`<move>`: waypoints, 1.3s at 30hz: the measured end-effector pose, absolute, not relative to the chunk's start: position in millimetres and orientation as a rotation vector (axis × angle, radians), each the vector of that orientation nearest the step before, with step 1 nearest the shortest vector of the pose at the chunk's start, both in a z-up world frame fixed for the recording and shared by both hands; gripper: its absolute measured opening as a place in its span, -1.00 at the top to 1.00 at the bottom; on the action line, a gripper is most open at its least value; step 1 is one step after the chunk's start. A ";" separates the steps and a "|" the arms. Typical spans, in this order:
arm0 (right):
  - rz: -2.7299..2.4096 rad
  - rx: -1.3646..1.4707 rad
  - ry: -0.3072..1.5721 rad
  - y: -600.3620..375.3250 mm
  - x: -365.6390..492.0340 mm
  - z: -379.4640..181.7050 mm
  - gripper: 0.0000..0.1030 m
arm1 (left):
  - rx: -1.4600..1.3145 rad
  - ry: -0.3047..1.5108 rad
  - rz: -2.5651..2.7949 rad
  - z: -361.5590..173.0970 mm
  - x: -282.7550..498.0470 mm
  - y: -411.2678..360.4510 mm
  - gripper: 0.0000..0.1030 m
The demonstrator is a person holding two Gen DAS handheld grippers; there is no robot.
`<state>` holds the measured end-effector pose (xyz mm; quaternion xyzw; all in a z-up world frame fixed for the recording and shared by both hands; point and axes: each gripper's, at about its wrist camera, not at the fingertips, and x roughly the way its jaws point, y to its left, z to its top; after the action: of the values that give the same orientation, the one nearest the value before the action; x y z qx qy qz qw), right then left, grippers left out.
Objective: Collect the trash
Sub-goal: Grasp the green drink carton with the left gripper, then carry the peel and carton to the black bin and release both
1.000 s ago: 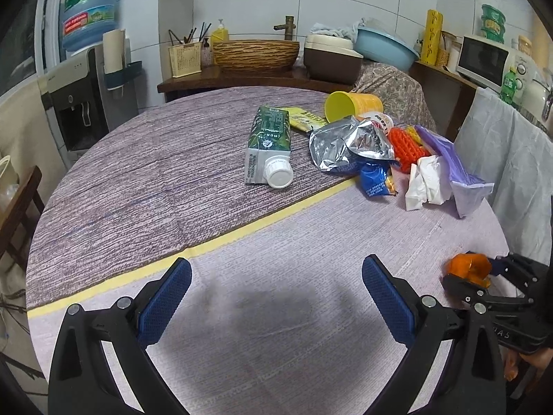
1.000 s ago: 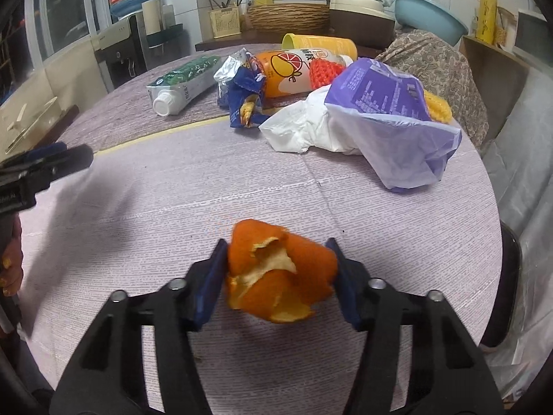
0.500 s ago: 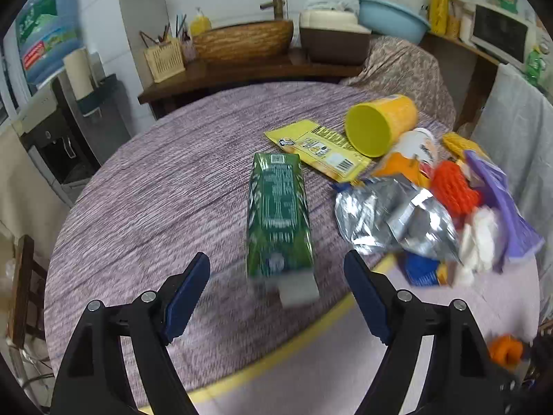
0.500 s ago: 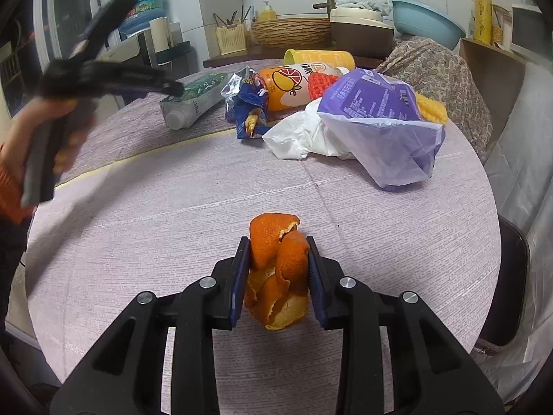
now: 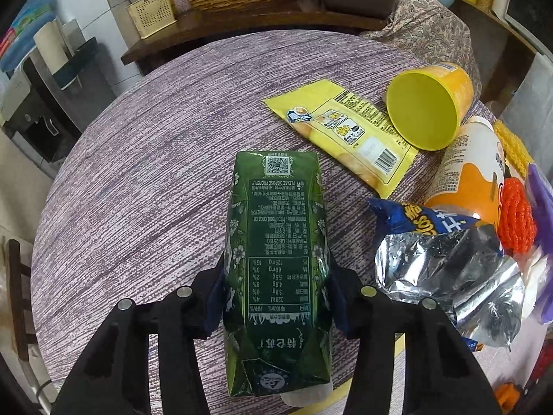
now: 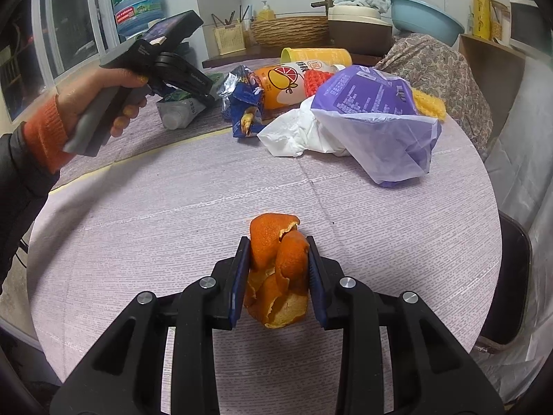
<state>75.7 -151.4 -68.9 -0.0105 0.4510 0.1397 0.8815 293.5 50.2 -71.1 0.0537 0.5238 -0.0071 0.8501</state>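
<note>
Jaws clamped: left gripper (image 5: 274,297) on carton (image 5: 274,263), right gripper (image 6: 278,278) on peel (image 6: 278,276); carton best lifted level, clear of foil bag (image 5: 446,276) beside it.

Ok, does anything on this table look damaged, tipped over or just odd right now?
Yes. The green carton caves in at its sides where the left gripper squeezes it. The yellow cup lies tipped on its side, mouth open toward the camera. The silver-lined snack bag is torn open and crumpled. Nothing looks spilled.
</note>
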 end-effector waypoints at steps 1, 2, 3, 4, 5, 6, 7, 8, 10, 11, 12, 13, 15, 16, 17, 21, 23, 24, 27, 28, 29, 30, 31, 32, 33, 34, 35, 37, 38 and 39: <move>0.293 -0.022 0.939 -151.2 76.0 -69.1 0.38 | 0.118 1.095 -0.009 -70.6 290.4 51.0 0.04; 0.294 -0.022 0.939 -151.7 76.1 -69.4 0.38 | 0.120 1.082 -0.003 -69.9 286.6 52.4 0.04; 0.296 -0.022 0.938 -151.6 76.2 -69.2 0.38 | 0.118 1.071 -0.001 -69.0 282.7 53.9 0.04; 0.298 -0.022 0.937 -151.8 76.0 -69.5 0.38 | 0.111 1.058 0.001 -67.7 277.3 55.8 0.04; 0.300 -0.020 0.935 -152.2 75.7 -69.3 0.38 | 0.101 1.044 0.003 -65.7 271.7 59.0 0.04; 0.303 -0.017 0.934 -152.7 75.2 -69.2 0.38 | 0.090 1.027 0.004 -62.6 266.8 63.3 0.04; 0.305 -0.015 0.933 -153.4 74.8 -69.2 0.38 | 0.082 1.005 0.007 -59.2 259.0 65.1 0.05; 0.309 -0.013 0.931 -154.2 74.1 -69.1 0.38 | 0.080 0.986 0.011 -56.1 252.4 66.2 0.05; 0.319 -0.007 0.927 -155.2 72.4 -68.8 0.38 | 0.079 0.943 0.010 -48.6 233.1 65.9 0.05; 0.325 -0.003 0.925 -156.0 71.6 -68.6 0.38 | 0.076 0.923 0.007 -44.5 223.6 66.2 0.05; 0.332 0.004 0.923 -156.6 70.7 -68.0 0.38 | 0.069 0.898 0.001 -39.8 211.5 67.5 0.05; 0.345 0.012 0.918 -157.4 69.3 -66.8 0.38 | 0.063 0.876 -0.006 -35.8 202.6 68.8 0.05; 0.363 0.020 0.904 -158.8 65.9 -63.7 0.38 | 0.056 0.833 -0.018 -27.7 180.9 64.2 0.05; 0.370 0.021 0.897 -159.4 63.8 -62.6 0.38 | 0.051 0.815 -0.032 -23.6 168.8 60.5 0.05; 0.381 0.024 0.889 -160.4 61.4 -61.0 0.38 | 0.040 0.802 -0.052 -19.5 157.9 57.6 0.05; 0.436 0.077 0.862 -171.0 50.2 -54.3 0.38 | 0.005 0.751 -0.156 -2.9 122.1 29.1 0.05; 0.445 0.107 0.851 -179.3 45.1 -50.2 0.38 | 0.013 0.723 -0.219 4.9 108.6 5.3 0.05; 0.446 0.124 0.840 -185.4 41.7 -47.4 0.38 | 0.018 0.712 -0.253 8.6 103.4 -7.0 0.05; 0.421 0.163 0.807 -207.5 34.0 -39.1 0.38 | 0.038 0.685 -0.377 20.1 93.6 -51.6 0.05; 0.401 0.174 0.791 -217.7 31.2 -36.3 0.38 | 0.048 0.678 -0.408 22.3 91.4 -62.7 0.05; 0.373 0.182 0.777 -228.7 28.8 -34.0 0.38 | 0.060 0.672 -0.442 24.0 91.9 -76.8 0.05; 0.338 0.189 0.765 -240.7 26.9 -32.6 0.38 | 0.073 0.668 -0.482 25.7 93.3 -94.2 0.05; 0.308 0.196 0.759 -251.7 26.3 -31.7 0.38 | 0.081 0.665 -0.509 26.6 93.0 -106.7 0.05; 0.268 0.207 0.755 -266.1 25.5 -31.9 0.38 | 0.091 0.661 -0.538 26.8 92.7 -121.2 0.05; 0.237 0.215 0.756 -277.2 25.7 -33.2 0.38 | 0.106 0.658 -0.563 26.0 93.6 -135.2 0.05; 0.191 0.225 0.762 -292.5 26.4 -36.5 0.38 | 0.123 0.657 -0.587 24.3 94.2 -152.2 0.05; 0.151 0.230 0.766 -305.3 27.3 -40.2 0.38 | 0.135 0.662 -0.607 21.7 97.9 -166.8 0.05; 0.068 0.238 0.778 -331.7 30.8 -51.2 0.38 | 0.146 0.684 -0.650 16.6 103.2 -191.1 0.05; 0.030 0.243 0.789 -344.2 33.7 -57.8 0.38 | 0.148 0.696 -0.670 14.2 106.6 -203.8 0.05; -0.003 0.251 0.799 -355.6 37.9 -63.9 0.38 | 0.150 0.704 -0.685 12.0 109.3 -215.4 0.05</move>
<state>37.9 -355.6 -63.9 0.1220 0.3879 -0.0014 0.9136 109.3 -215.4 12.0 0.0719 0.3379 -0.3286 0.8790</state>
